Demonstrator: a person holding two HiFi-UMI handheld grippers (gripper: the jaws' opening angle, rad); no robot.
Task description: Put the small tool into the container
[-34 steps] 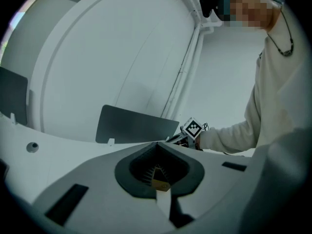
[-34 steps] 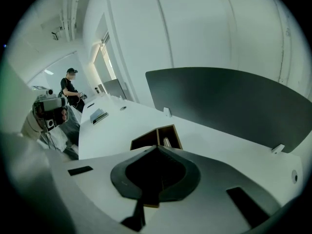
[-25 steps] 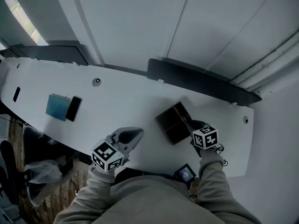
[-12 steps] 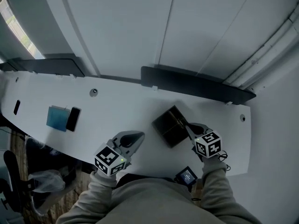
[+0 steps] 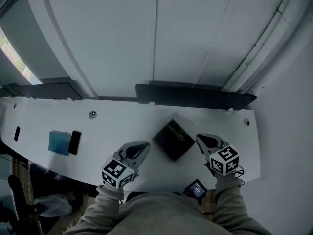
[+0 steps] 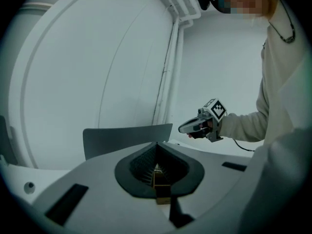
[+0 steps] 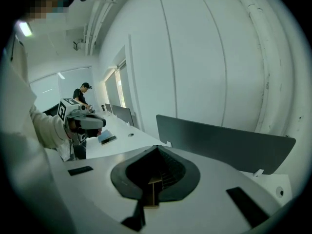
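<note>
A black box-shaped container (image 5: 172, 139) sits on the white desk (image 5: 122, 124), between my two grippers. My left gripper (image 5: 145, 145) hovers to its left, jaws shut, with nothing in them. On the other side my right gripper (image 5: 199, 138) is raised clear of the box, shut and empty as well. The left gripper view shows my left gripper's (image 6: 160, 179) pads closed together and the right gripper (image 6: 195, 126) held in the air beyond. The right gripper view shows my right gripper (image 7: 154, 179) shut and the left gripper (image 7: 90, 123) at far left. No small tool shows anywhere, and I cannot see inside the box.
A blue pad (image 5: 59, 142) and a dark phone (image 5: 74, 142) lie at the desk's left end. Dark partition screens (image 5: 195, 96) line the back edge. A small device with a lit screen (image 5: 196, 189) hangs by the front edge. A person (image 7: 83, 94) stands far off.
My right gripper has lifted off the container's right corner and drawn back to the right. The left gripper rose slightly. The head view tilted up, showing more wall.
</note>
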